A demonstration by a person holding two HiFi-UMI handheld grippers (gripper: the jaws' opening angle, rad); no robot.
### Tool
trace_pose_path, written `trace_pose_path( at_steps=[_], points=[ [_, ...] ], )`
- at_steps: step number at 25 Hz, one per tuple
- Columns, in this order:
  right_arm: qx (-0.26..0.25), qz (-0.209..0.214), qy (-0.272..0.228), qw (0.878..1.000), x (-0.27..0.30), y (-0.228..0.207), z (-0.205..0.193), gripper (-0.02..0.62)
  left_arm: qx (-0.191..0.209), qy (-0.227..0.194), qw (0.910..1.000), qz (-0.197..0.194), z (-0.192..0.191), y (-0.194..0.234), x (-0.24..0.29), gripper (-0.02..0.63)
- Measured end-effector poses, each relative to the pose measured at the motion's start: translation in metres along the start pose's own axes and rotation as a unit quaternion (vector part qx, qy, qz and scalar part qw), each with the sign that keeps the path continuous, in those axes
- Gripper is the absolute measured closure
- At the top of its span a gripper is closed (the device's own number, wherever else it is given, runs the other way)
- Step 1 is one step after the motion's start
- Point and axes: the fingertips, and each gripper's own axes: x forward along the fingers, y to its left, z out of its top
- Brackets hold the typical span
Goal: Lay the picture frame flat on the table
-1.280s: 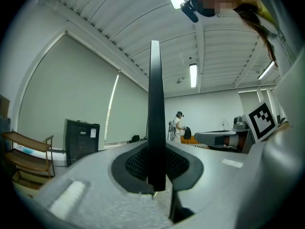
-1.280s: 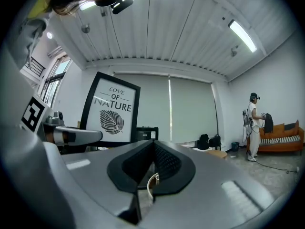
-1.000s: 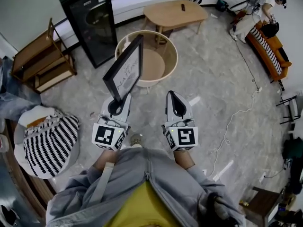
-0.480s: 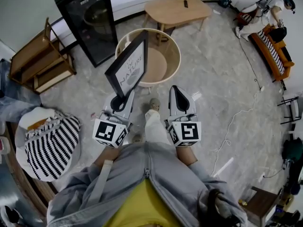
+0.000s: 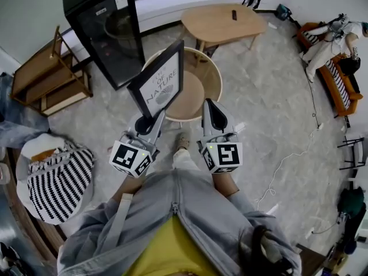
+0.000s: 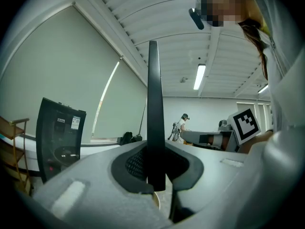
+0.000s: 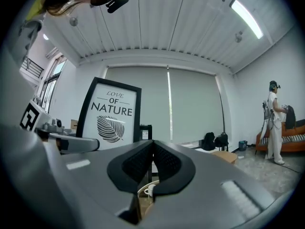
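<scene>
Black rectangular picture frame with a white "LOVE OF NATURE" leaf print point(image 5: 160, 80): upright, in the air, resting on nothing. It's held by its bottom edge in the left gripper point(image 5: 150, 121). The jaws are pinched on the thin frame edge, which stands straight up between the pads in the left gripper view. The low grip probably keeps the whole frame clear above the hand, ready to be tipped over. The printed face is turned toward the right gripper's side.

Round light-wood table with raised rim point(image 5: 217, 73): just ahead of the person. In the head view the frame overlaps the table's left rim. Whether it's actually over the tabletop I can't tell, since the frame is held high. The visible part of the top is bare.

Right gripper point(image 5: 211, 109): jaws closed flat together with nothing in them. It's held level beside the left one, apart from it and from the frame. It looks like the spare hand, likely kept near to steady the frame's top edge on the way down.

My read is that this is the approach stage, with the frame not yet laid. Next, the frame needs to go over the table's middle and tilt until it lies flat. There are two risks: a corner catching the raised rim, and the frame pivoting in that narrow edge pinch.

A black glass-door cabinet point(image 5: 106, 30) stands beyond the table's left rim, and an oval wooden table point(image 5: 221, 22) is farther back.
</scene>
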Motion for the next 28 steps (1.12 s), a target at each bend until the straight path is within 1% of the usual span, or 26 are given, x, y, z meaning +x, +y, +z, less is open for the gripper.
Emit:
trace_pose_path(
  at_steps=[2,6,11,14,17,21,25,28],
  points=[
    [-0.002,0.011,0.000,1.000,0.025,-0.021,0.004,0.595,-0.005,0.000,1.0000,0.002,0.002,0.009,0.029,0.568],
    [-0.007,0.031,-0.007,0.999,0.081,-0.061,0.011,0.595,0.000,-0.004,1.0000,0.001,0.009,0.031,0.086,0.568],
    [-0.015,0.060,-0.012,0.998,0.143,-0.097,0.013,0.595,-0.004,-0.011,0.9999,0.010,0.006,0.062,0.144,0.568],
    [-0.018,0.075,-0.012,0.997,0.169,-0.115,0.009,0.595,-0.003,-0.013,0.9998,0.016,0.002,0.074,0.172,0.567],
    [-0.017,0.083,-0.011,0.996,0.185,-0.126,0.005,0.595,-0.004,-0.013,0.9997,0.020,0.000,0.082,0.188,0.568],
    [-0.012,0.084,-0.006,0.996,0.205,-0.133,0.000,0.595,-0.004,-0.002,0.9997,0.023,0.001,0.097,0.203,0.567],
    [-0.011,0.083,-0.003,0.997,0.214,-0.133,-0.004,0.595,-0.004,0.002,0.9998,0.018,-0.004,0.107,0.209,0.567],
    [-0.009,0.077,-0.004,0.997,0.220,-0.137,0.000,0.595,-0.008,0.011,0.9998,0.013,0.000,0.111,0.218,0.568]
  ],
)
